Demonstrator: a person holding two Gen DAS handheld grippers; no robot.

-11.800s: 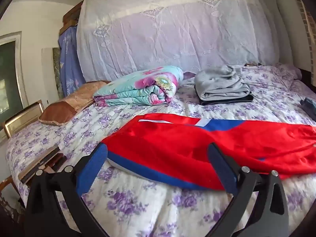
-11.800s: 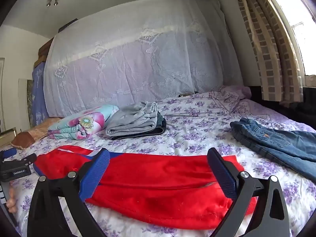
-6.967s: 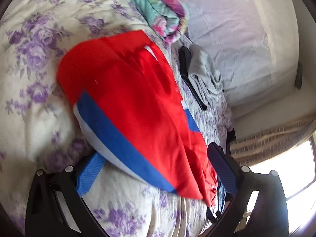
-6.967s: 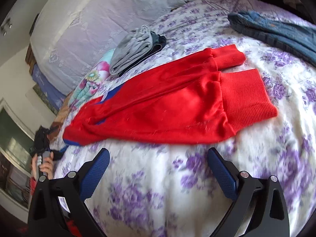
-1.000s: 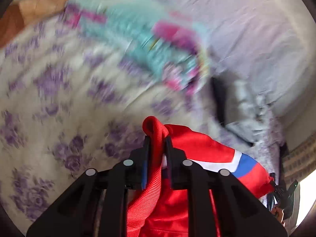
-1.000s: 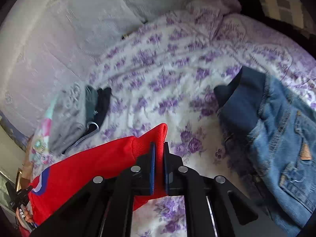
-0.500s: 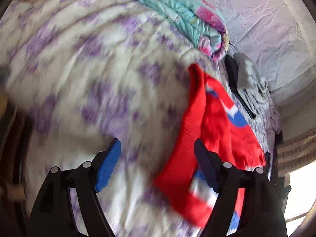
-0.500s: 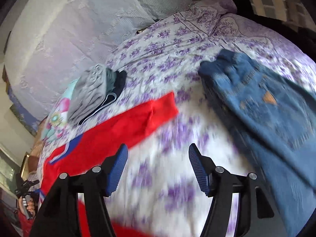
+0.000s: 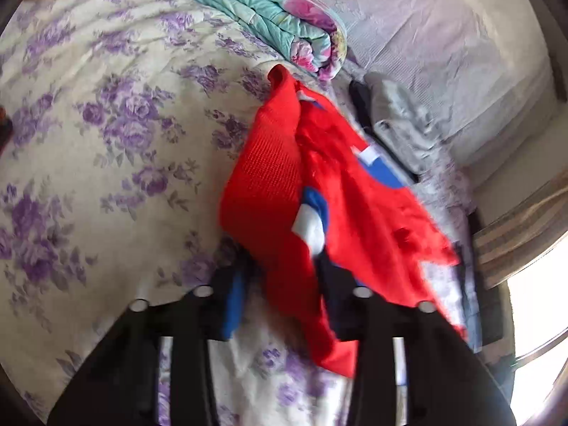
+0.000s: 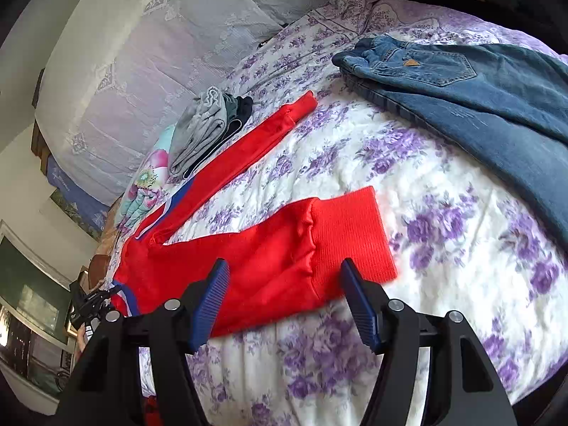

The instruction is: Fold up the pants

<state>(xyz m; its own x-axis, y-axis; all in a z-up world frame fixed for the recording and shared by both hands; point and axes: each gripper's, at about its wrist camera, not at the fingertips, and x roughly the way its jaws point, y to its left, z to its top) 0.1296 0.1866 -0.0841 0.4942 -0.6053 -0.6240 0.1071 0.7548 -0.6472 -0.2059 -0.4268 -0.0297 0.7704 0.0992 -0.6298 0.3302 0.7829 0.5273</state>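
My left gripper (image 9: 280, 301) is closing on the waistband of the red pants (image 9: 301, 191), though it's too blurry to say if the pads bite yet. My right gripper (image 10: 282, 294) is easing open, empty, tilted down over the near cuff. The pants lie spread on the bed (image 10: 319, 372), legs apart, so no fold's done. Jeans (image 10: 479, 88) wait beyond.

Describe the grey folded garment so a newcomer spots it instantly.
Start at the bed's floral purple bedspread, near the lace-covered headboard. The grey folded garment sits between the red pants and the rolled floral quilt; unlike them it's plain grey, stacked on a black garment.
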